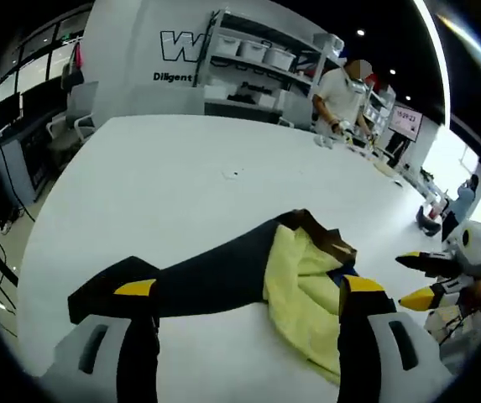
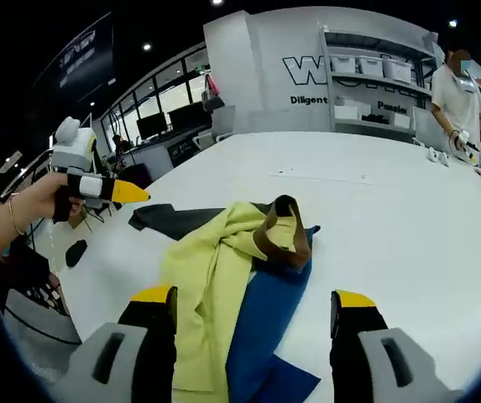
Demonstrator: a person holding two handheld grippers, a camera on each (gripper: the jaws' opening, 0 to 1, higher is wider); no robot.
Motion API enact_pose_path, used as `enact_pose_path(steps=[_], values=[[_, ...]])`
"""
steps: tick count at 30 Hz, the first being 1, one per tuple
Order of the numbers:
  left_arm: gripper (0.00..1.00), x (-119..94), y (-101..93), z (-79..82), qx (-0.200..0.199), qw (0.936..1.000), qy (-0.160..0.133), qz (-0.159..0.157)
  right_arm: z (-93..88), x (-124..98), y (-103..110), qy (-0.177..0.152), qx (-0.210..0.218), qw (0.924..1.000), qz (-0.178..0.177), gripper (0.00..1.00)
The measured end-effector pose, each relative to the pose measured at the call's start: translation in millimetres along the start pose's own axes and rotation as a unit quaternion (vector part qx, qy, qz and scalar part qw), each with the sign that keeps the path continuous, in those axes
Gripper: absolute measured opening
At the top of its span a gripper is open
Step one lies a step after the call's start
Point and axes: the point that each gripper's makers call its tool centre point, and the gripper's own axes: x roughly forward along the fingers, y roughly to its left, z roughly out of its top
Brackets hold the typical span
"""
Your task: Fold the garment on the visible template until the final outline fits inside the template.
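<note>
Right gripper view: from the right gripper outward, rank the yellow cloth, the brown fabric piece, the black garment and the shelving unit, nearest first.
1. Yellow cloth, between the jaws, toward the left one.
2. Brown fabric piece, just beyond, at centre.
3. Black garment, farther, on the left of the table.
4. Shelving unit, against the back wall.

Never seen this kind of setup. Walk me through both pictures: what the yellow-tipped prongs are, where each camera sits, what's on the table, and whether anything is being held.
No robot here: a person holds a two-jaw gripper in each hand, each carrying a forward-looking fisheye camera. The left gripper and right gripper rise from the bottom of their own views, both open, holding nothing. The person's hand shows in the right gripper view. A crumpled garment, yellow, blue, black and brown, lies unfolded on the white table. Another person stands by shelves behind.
</note>
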Motion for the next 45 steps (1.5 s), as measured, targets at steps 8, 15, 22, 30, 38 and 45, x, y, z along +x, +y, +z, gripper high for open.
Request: enact_pose_path(steps=[8, 15, 22, 30, 38, 45], values=[[0.83, 9, -17.4, -5.3, -0.006, 0.9997, 0.009, -0.020, 11.9, 26, -13, 0.006, 0.013, 0.9998, 0.011, 0.71], [0.76, 20, -23.9, -28.6, -0.018, 0.9987, 0.043, -0.019, 13.1, 47, -28, 0.010, 0.012, 0.9998, 0.007, 0.63], [0.63, 31, -30.9, -50.1, -0.006, 0.9969, 0.072, -0.031, 4.6, 65, -36, 0.023, -0.007, 0.9996, 0.013, 0.52], [0.45, 44, -35.1, -67.6, -0.032, 0.9947, 0.090, -0.038, 0.2, 80, -48, 0.023, -0.016, 0.9996, 0.011, 0.35], [0.35, 55, -39.8, -80.0, -0.033, 0.9921, 0.104, -0.061, -4.6, 85, -51, 0.020, -0.020, 0.9995, 0.016, 0.19], [0.10, 58, -35.0, -88.3, -0.029, 0.9927, 0.104, -0.053, -3.9, 84, -48, 0.014, -0.030, 0.9991, 0.024, 0.05]])
